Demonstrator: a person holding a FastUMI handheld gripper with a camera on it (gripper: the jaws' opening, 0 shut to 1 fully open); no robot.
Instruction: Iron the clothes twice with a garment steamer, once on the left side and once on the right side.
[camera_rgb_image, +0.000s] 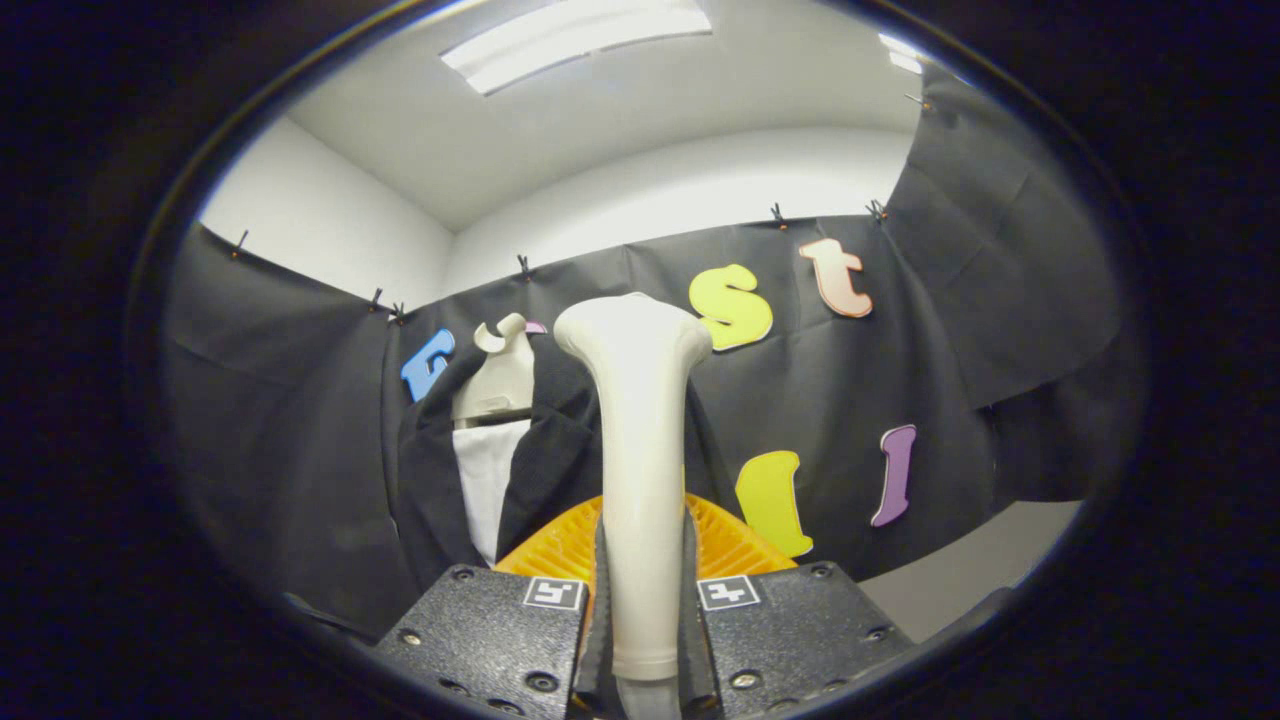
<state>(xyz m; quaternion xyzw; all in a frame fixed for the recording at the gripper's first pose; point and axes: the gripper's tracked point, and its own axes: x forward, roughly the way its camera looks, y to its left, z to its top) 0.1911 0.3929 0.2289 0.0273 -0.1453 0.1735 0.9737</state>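
The gripper (640, 600) stands closed on the cream-white plastic garment steamer (636, 440), with one finger pressing on each side of its slim handle. The steamer rises upright from between the fingers, its handle narrow low down and widening toward a broad, flattened head at the top. The head's rounded back faces the camera, so the steam plate itself cannot be seen.

Beyond the fingers and to the left of the steamer hangs the dark suit jacket (430, 470), draped over a pale beige mannequin torso (497, 375) with a short curved neck piece on top. The jacket is open at the front, and a white shirt panel (487, 485) shows as a narrow strip between its lapels. The steamer's head stands beside the jacket's near lapel in this view; whether it touches the cloth cannot be told, as the steamer covers that part of the garment.

Directly behind the steamer's handle, just ahead of the fingers, an orange ribbed plastic piece (735, 545) fans out to both sides; what it belongs to is unclear. The black cloth wall (850, 400) runs behind the jacket and the steamer, pinned along its upper edge with small clips. Above it are white walls and a ceiling with a long rectangular light panel (575, 40). A grey surface (990, 555) shows low to the right of the fingers.
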